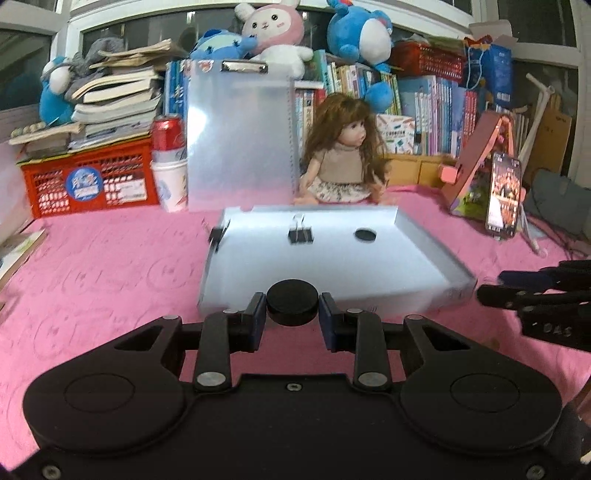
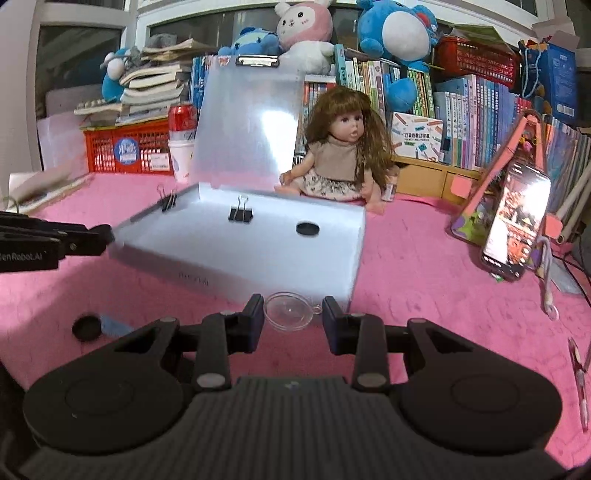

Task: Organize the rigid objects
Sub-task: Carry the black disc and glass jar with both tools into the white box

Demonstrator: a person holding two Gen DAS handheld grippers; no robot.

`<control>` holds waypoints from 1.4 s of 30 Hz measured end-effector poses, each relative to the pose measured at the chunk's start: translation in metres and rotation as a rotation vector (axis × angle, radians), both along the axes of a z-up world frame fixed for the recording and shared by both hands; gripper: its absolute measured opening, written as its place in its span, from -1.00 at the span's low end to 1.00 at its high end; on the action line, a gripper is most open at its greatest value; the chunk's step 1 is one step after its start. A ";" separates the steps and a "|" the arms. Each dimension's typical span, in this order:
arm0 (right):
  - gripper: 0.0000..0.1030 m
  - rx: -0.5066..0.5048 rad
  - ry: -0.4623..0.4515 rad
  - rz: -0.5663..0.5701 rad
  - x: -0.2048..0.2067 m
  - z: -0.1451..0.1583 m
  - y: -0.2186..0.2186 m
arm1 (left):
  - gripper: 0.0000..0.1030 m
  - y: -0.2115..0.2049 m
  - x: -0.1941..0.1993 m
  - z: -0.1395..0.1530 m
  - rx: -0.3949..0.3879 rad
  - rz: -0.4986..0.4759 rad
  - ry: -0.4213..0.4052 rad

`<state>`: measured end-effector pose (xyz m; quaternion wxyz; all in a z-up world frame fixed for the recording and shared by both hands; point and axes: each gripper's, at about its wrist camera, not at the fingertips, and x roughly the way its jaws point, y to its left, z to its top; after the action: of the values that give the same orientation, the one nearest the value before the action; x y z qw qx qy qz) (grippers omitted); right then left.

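Left wrist: left claw (image 1: 292, 314), angled down over the pink cloth (image 1: 110, 277), pinches black puck (image 1: 292, 302).

A pink cloth (image 1: 96, 266) with a faint embossed pattern covers the desk from edge to edge. Along the back runs a row of upright books (image 2: 476, 125), with a leaning stack of worn books (image 1: 118, 99) on a red plastic crate (image 1: 88, 181) at the left. Plush toys sit on top: a pink-and-white rabbit (image 1: 273, 33) and blue ones (image 2: 395, 33). Behind them stand white-framed windows (image 1: 155, 33) with dark panes. A long-haired doll (image 2: 343, 147) sits before the books.
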<state>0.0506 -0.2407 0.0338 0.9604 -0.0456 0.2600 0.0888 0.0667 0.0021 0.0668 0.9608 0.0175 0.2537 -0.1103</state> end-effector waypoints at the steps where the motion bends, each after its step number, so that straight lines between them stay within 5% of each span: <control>1: -0.24 0.005 0.000 -0.001 0.006 0.003 0.002 | -0.43 -0.003 0.006 0.004 -0.002 -0.004 -0.003; 9: -0.24 0.035 -0.003 -0.017 0.054 0.015 0.007 | -0.43 -0.021 0.063 0.012 -0.034 -0.011 0.031; 22: -0.24 0.119 0.081 -0.048 0.126 -0.003 0.002 | -0.43 -0.039 0.145 -0.023 -0.047 0.012 0.145; 42: -0.24 0.165 0.167 -0.128 0.191 -0.038 0.000 | -0.43 -0.059 0.208 -0.053 -0.031 0.034 0.189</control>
<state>0.2413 -0.2406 -0.0040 0.9396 0.0579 0.3332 0.0522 0.2750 -0.0566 0.0134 0.9344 -0.0122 0.3420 -0.0989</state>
